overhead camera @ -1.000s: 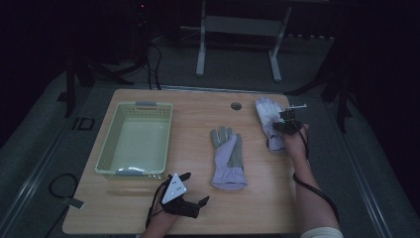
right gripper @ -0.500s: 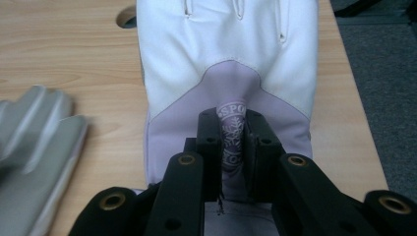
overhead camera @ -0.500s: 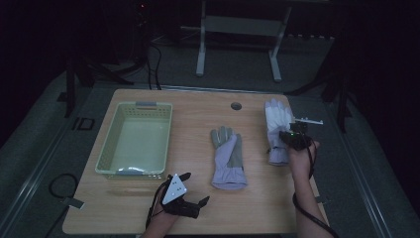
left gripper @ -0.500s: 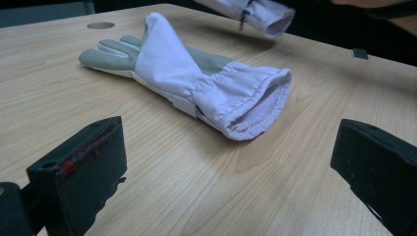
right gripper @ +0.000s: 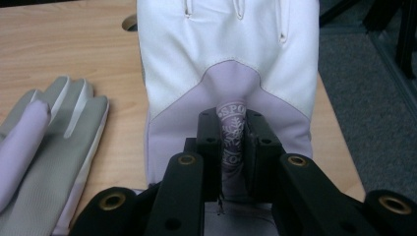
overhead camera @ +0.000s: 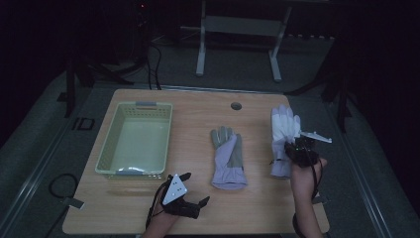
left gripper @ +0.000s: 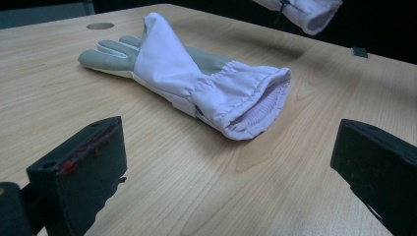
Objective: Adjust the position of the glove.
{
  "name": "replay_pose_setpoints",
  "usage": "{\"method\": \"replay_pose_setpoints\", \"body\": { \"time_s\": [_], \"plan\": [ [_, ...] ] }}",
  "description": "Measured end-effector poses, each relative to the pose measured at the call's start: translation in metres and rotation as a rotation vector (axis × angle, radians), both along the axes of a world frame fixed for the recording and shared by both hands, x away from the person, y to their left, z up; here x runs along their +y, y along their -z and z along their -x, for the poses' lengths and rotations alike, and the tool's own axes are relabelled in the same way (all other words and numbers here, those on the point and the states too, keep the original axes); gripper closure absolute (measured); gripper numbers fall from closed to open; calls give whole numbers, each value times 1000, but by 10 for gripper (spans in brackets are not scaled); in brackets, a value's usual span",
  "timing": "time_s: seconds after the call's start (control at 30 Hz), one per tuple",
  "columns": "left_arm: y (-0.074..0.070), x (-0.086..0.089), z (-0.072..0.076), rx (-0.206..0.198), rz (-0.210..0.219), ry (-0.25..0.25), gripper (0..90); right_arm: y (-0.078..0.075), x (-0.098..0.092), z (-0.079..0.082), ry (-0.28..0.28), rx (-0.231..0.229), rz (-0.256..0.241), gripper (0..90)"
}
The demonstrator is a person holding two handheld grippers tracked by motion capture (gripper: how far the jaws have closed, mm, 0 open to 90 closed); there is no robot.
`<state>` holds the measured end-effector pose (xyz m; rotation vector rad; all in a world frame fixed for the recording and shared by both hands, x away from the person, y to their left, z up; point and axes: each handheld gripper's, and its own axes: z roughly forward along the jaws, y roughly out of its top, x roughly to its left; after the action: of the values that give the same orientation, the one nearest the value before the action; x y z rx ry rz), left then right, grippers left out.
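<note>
a round printed emblem with the letters "spo" on the white glove (right gripper: pixel 231 73), remainder unreadable

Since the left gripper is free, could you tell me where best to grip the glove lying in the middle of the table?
Grip the middle glove at its gathered cuff. The cuff faces the open left gripper and bulges off the table, so come in low from the near side, along the glove's length.

White glove (right gripper: pixel 226 54): lies flat on the desk (right gripper: pixel 64 54), fingers pointing away from the camera.
Right hand-held gripper (right gripper: pixel 231 137): jaws closed on a pinched fold of the white glove's lilac back, printed emblem between them.
Grey glove (right gripper: pixel 54 142): left of the white glove, just beside it.
</note>
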<state>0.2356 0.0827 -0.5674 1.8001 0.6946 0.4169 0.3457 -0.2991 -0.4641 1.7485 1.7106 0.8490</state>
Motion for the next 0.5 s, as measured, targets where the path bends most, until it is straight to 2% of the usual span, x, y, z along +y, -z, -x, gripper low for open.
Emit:
{"method": "replay_pose_setpoints", "body": {
  "time_s": [0.27,0.5],
  "plan": [
    [0,0,0,-2,-3,1,3,21,-5,2,23,31,-22,788],
    [0,0,0,-4,-5,3,3,49,-9,-16,40,113,-53,772]
  ]
}}
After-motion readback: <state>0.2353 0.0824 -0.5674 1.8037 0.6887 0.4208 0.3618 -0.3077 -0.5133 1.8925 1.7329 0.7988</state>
